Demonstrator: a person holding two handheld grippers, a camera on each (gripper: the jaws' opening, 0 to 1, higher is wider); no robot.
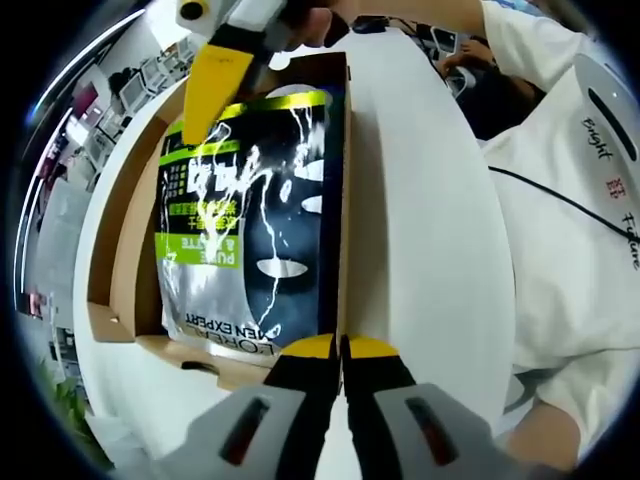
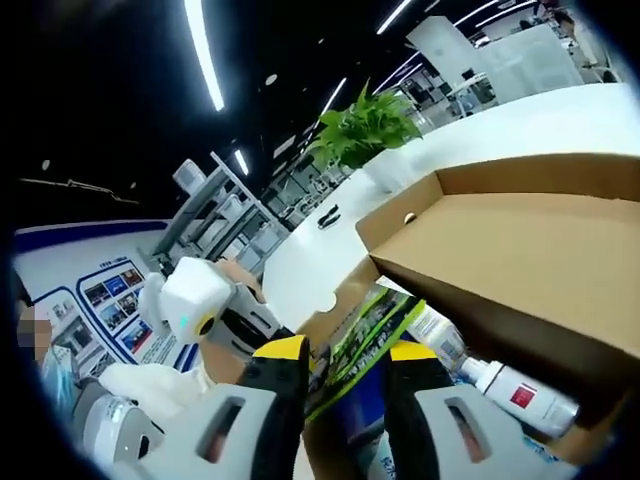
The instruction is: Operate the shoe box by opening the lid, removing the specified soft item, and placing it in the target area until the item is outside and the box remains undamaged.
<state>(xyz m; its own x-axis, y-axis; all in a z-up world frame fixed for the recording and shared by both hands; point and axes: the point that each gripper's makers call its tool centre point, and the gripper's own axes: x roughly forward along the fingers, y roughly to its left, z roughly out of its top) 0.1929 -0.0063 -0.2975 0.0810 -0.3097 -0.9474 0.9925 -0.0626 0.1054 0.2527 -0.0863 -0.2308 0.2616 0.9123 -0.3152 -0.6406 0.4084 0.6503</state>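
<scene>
An open brown cardboard shoe box [image 1: 128, 230] lies on a white table [image 1: 420, 200]. A black, silver and green face-mask packet [image 1: 260, 200] stands tilted up out of it. My right gripper [image 1: 222, 95] comes in from the top and is shut on the packet's upper corner. In the right gripper view the packet [image 2: 365, 325] sits pinched between that gripper's [image 2: 350, 360] yellow tips, with the raised lid [image 2: 520, 250] to the right. My left gripper [image 1: 340, 350] is shut on the box's near wall edge.
A white bottle with a red label [image 2: 510, 385] lies inside the box under the lid. A person in a white shirt [image 1: 570, 200] stands close on the right of the table. A potted plant [image 2: 365, 130] stands at the table's far end.
</scene>
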